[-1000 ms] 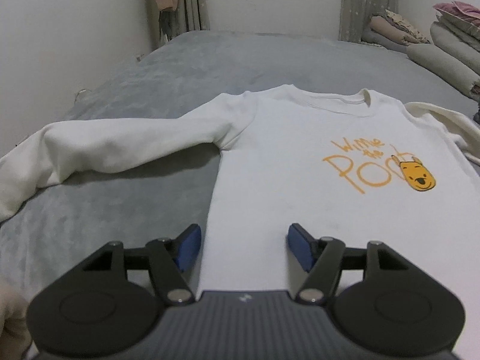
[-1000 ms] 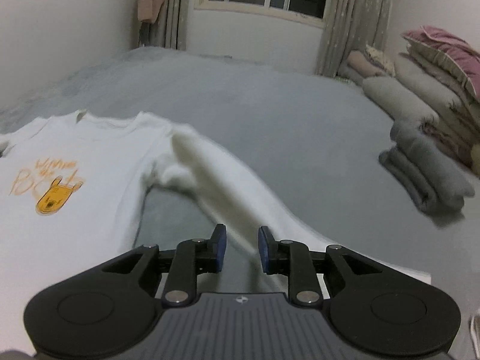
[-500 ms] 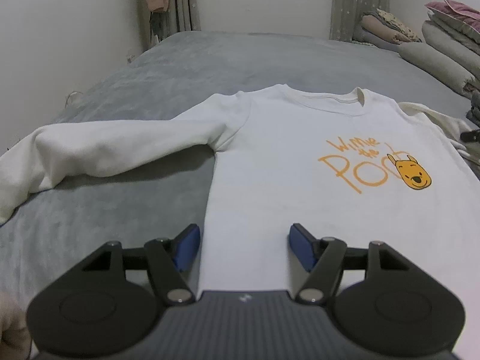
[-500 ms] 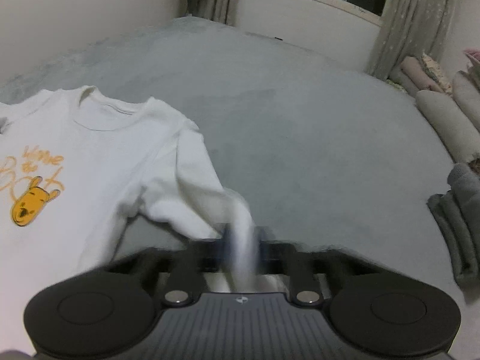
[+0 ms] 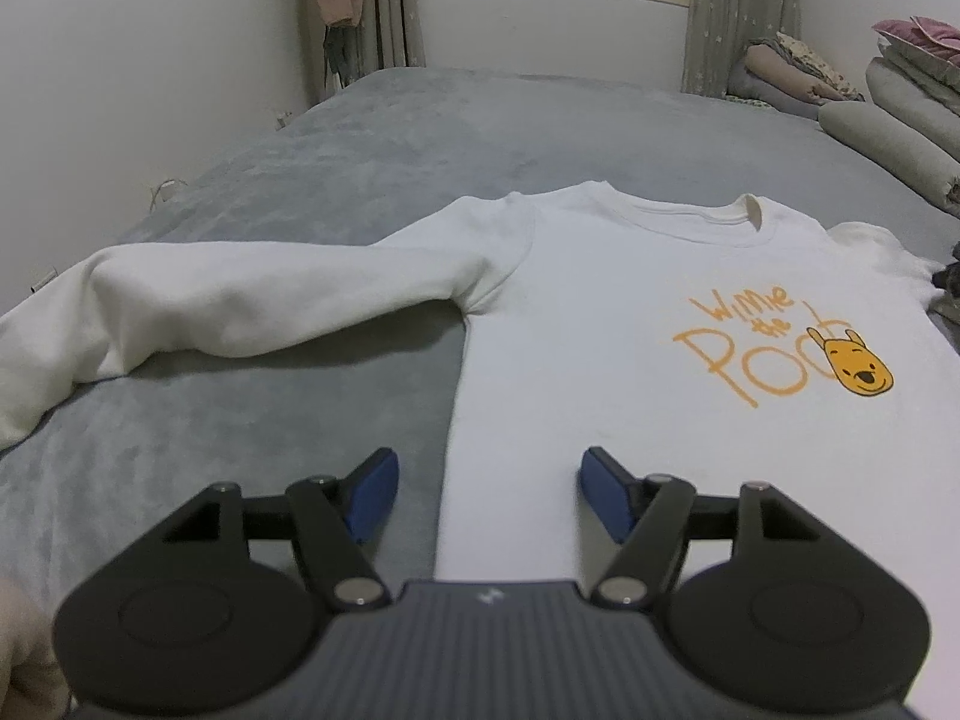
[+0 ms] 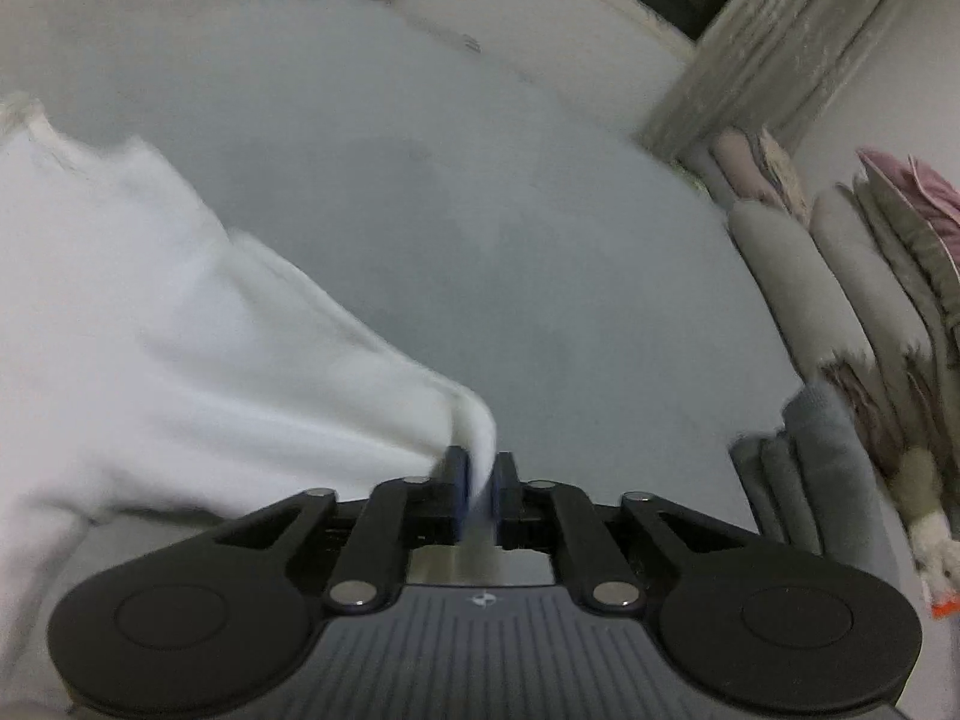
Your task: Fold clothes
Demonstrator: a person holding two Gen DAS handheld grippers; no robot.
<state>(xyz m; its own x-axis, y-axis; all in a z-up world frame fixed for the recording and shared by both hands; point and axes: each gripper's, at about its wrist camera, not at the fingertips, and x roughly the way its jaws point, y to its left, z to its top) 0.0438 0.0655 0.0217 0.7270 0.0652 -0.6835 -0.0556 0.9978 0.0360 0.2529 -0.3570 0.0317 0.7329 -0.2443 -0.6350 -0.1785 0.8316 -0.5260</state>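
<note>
White sweatshirt (image 5: 630, 324) is spread flat, front up, on a grey bed (image 5: 300, 192), with an orange "Winnie the Pooh" print (image 5: 780, 348) on its right side. That's the left wrist view. Its left sleeve (image 5: 210, 306) runs out to the left and droops off the near-left edge of the bed. The left gripper (image 5: 489, 480) hangs over the shirt's near left edge with its blue fingers (image 5: 375, 492) well apart and nothing between them: the left finger sits over bare blanket, the right one over white fabric, and the shirt's side edge runs up between them. Folded bedding (image 5: 888, 138) is stacked far right, by the curtain (image 5: 738, 12).

Right wrist view is pretty blurry. The right gripper (image 6: 480, 495) has its fingers (image 6: 457, 492) pinched on a fold of the other sleeve (image 6: 336, 372), with the jaws having eased open a touch but cloth clearly caught between them. The sleeve stretches from the fingers up and left toward the shirt body. Grey bed lies beyond, and a pile of grey folded clothes (image 6: 810, 468) sits at right.
</note>
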